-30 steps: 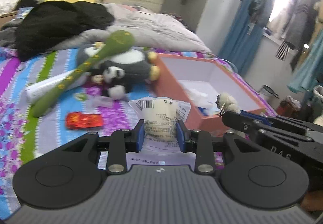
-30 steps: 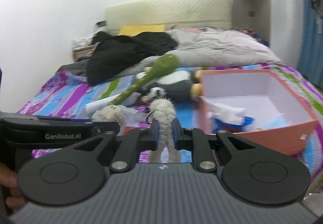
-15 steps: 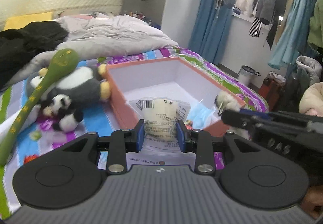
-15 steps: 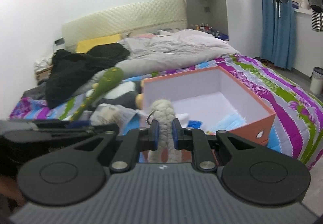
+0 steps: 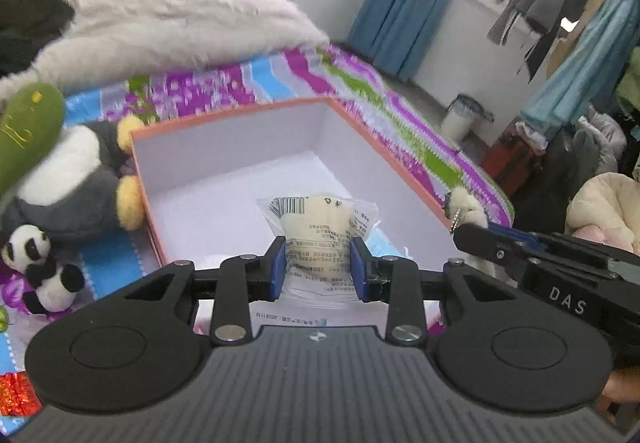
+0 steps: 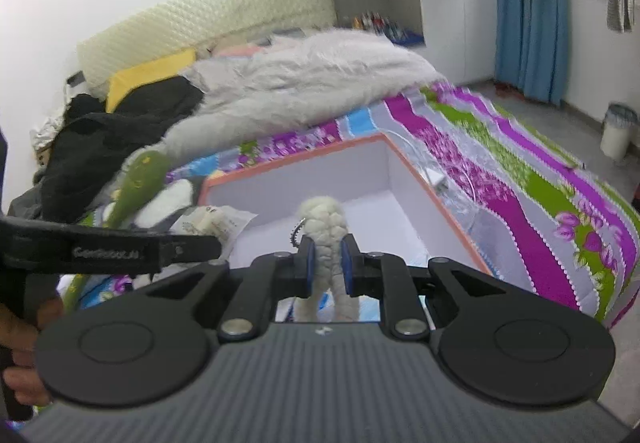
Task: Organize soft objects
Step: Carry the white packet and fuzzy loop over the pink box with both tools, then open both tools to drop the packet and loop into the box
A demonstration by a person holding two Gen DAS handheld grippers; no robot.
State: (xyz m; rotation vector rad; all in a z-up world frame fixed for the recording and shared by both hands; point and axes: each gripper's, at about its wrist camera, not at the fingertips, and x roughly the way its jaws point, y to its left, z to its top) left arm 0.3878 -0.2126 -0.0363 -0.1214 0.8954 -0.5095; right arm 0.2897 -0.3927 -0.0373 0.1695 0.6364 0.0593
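Observation:
My left gripper (image 5: 319, 263) is shut on a clear bag holding a cream soft toy (image 5: 320, 231), held over the near part of the open orange box (image 5: 224, 123). My right gripper (image 6: 327, 265) is shut on a white fluffy keychain toy (image 6: 325, 219), held over the same orange box (image 6: 288, 165) at its near edge. In the left wrist view the right gripper's fingers (image 5: 496, 243) and the keychain toy (image 5: 466, 205) show at the box's right side. In the right wrist view the bagged toy (image 6: 212, 219) sits at the left.
A grey and white penguin plush (image 5: 68, 179), a small panda plush (image 5: 40, 267) and a green plush stick (image 5: 24, 131) lie left of the box on the striped bedspread (image 6: 520, 171). A grey duvet (image 6: 304, 83) and black clothes (image 6: 104, 135) lie behind. A red packet (image 5: 16, 391) is near left.
Both grippers have moved forward and to the right with their toys, from beside the box to above its near part. Both stay shut.

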